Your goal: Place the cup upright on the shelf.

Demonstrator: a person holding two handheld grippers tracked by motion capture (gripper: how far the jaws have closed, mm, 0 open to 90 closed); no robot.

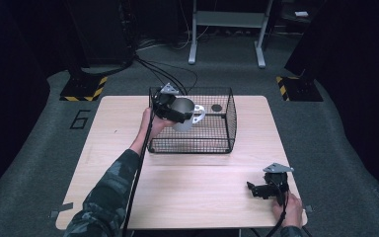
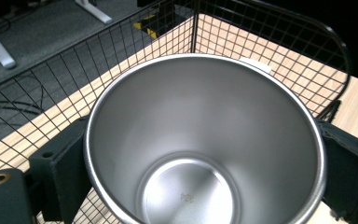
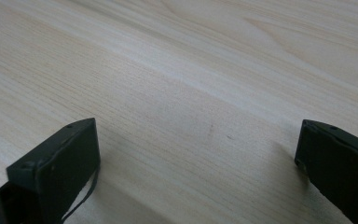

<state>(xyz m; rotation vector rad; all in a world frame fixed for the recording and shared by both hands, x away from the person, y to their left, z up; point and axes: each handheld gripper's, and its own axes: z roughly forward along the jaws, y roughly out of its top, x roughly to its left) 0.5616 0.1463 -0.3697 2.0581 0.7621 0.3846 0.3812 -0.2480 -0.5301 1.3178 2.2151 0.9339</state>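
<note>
Left gripper (image 1: 181,115) grasping a steel cup (image 1: 184,114) over the wire basket (image 1: 225,143), right gripper (image 1: 257,190) released, low over the table (image 1: 197,192)

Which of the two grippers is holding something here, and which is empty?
The left gripper holds the steel cup, its jaws clamped on the cup's sides over the wire basket. The right gripper sits open and empty on the table.

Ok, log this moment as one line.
left tongs: shut on steel cup over wire basket | right tongs: open, low over table
</note>
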